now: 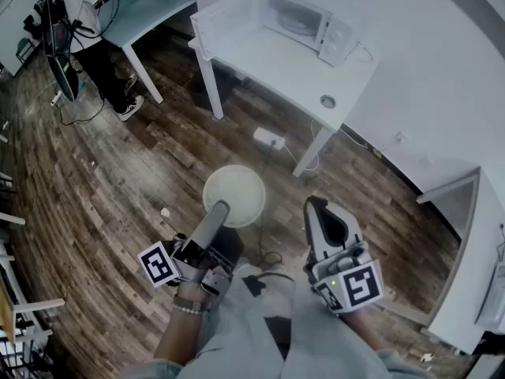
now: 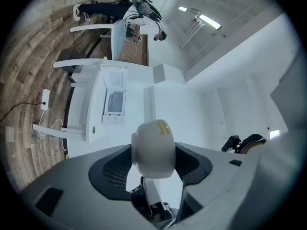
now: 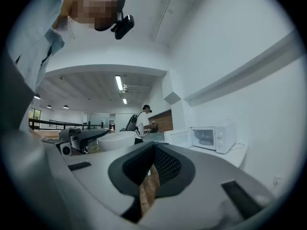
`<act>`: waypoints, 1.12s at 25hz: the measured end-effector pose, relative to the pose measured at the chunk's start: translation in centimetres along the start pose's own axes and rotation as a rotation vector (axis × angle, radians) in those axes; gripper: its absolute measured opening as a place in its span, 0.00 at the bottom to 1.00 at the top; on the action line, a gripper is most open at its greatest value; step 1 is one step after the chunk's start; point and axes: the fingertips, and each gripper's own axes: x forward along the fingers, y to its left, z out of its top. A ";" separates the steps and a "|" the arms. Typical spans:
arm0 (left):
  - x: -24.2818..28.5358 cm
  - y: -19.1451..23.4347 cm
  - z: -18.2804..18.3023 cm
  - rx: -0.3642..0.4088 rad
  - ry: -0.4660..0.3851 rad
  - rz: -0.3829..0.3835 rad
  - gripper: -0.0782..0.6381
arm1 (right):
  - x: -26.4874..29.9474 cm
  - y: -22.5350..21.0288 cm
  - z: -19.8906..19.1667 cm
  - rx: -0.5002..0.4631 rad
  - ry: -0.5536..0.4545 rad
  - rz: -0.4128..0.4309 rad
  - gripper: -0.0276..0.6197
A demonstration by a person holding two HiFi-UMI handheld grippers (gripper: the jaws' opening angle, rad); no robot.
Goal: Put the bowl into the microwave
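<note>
Head view: left gripper has its jaws clamped on the rim of the bowl. The bowl is carried in the air over the floor, well apart from the microwave on the tabletop. The door is open. Right gripper jaws are together, nothing between them. Best approach, I'd say: keep the bowl level, come square to the opening, clear the door edge, and set it down inside before letting go.
</note>
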 end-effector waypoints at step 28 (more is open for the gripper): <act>-3.3 -1.0 4.7 0.018 0.038 -0.027 0.46 | 2.8 4.6 -0.5 -0.004 -0.019 -0.057 0.05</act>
